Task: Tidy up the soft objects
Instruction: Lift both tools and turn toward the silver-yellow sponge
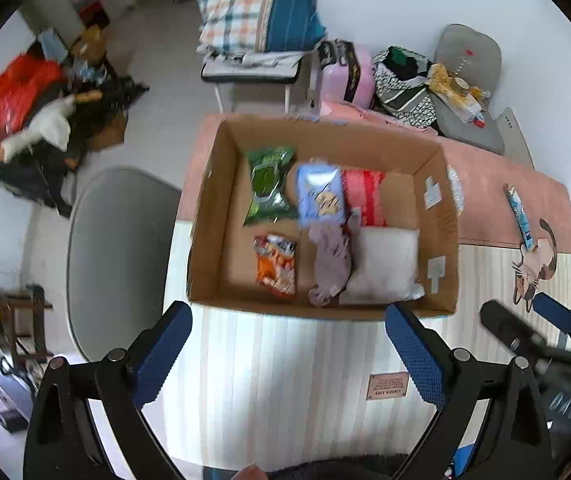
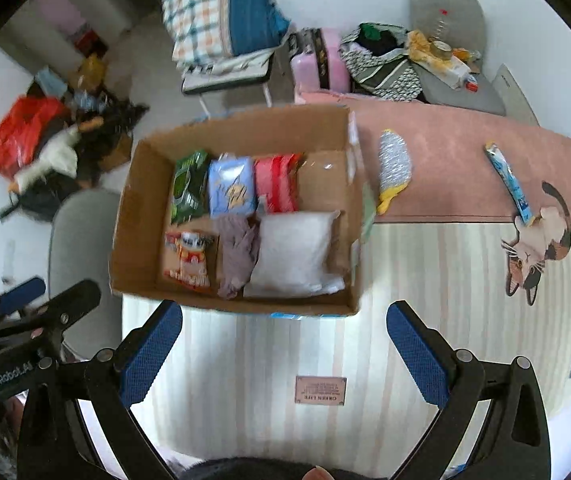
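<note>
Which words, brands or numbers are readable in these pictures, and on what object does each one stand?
"GenRobot.AI": on the left gripper, seen from the right wrist.
"GREEN LIFE": on the pink label of the striped mat; its smaller lines are unreadable.
Packets in the cardboard box: print too blurred.

Home bedroom: folded bedding [image 1: 253, 4], suitcase [image 1: 345, 76].

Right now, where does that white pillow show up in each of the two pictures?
Left wrist view: the pillow lies in the box's near right corner, just right of centre.
Right wrist view: the pillow is at the centre, in the same corner.
Shared landmark: the purple cloth touching its left side.
</note>
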Demonstrator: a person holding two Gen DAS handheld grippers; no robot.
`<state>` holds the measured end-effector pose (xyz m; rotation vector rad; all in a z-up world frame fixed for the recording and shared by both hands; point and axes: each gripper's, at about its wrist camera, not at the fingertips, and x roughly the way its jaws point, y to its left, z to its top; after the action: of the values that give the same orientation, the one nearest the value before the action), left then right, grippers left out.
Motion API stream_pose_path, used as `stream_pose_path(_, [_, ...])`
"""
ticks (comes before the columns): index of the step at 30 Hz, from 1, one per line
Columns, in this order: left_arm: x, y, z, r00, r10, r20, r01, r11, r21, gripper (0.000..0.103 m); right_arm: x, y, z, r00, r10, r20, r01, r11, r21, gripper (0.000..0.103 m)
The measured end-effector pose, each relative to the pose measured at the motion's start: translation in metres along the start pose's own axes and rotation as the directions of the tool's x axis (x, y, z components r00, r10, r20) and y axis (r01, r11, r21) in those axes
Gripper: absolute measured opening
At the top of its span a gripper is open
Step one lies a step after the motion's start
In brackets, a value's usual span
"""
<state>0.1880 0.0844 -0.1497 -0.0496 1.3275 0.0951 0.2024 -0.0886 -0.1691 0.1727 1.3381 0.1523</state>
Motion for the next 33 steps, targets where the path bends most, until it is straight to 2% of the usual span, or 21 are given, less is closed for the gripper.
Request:
stream_pose_path(5, [-0.012, -0.056, 0.029, 0.998, 0.004, 0.06, -0.009, 0.996, 0.083, 0.099, -0.014, -0.077, 0.01, 0.999, -0.039, 0.027, 0.035, 0.989, 0.147, 0.103])
stream_pose_path(10, [0.005, -0.138, 0.064, 0.998, -0.023, 0.051, 0.01, 0.972, 0.234, 0.099, -0.022, -0.162, 0.018, 0.991, -0.132, 0.019, 0.124, 0.964, 0.235, 0.103])
stream_pose_path(13, [0.033, -0.195, 0.085, 1.0, -0.03, -0.008, 0.031, 0.941, 0.337, 0.099, -0.019, -0.21, 0.025, 0.985, -0.175, -0.01, 0.17, 0.946, 0.276, 0.103])
stream_pose_path(17, [0.082, -0.248, 0.111, 0.992, -0.015, -0.124, 0.064, 0.915, 0.398, 0.099, -0.008, -0.274, 0.037, 0.977, -0.209, -0.048, 0.213, 0.923, 0.32, 0.103])
stream_pose_path(21, [0.135, -0.287, 0.132, 0.972, 0.044, -0.232, 0.065, 0.895, 0.442, 0.099, 0.02, -0.33, 0.058, 0.965, -0.238, -0.113, 0.262, 0.912, 0.316, 0.103])
stream_pose_path(24, [0.176, -0.307, 0.143, 0.949, 0.108, -0.296, 0.046, 0.881, 0.471, 0.099, 0.046, -0.36, 0.075, 0.957, -0.246, -0.155, 0.283, 0.91, 0.303, 0.103])
stream_pose_path(25, [0.194, -0.314, 0.147, 0.936, 0.137, -0.323, 0.039, 0.875, 0.483, 0.099, 0.054, -0.367, 0.081, 0.955, -0.245, -0.165, 0.285, 0.911, 0.298, 0.103])
stream_pose_path(29, [0.242, -0.328, 0.151, 0.902, 0.213, -0.376, 0.004, 0.866, 0.5, 0.099, 0.096, -0.393, 0.102, 0.949, -0.228, -0.219, 0.287, 0.912, 0.292, 0.103])
stream_pose_path(33, [0.273, -0.335, 0.148, 0.881, 0.27, -0.388, -0.036, 0.856, 0.515, 0.099, 0.137, -0.407, 0.125, 0.946, -0.196, -0.258, 0.264, 0.929, 0.261, 0.103])
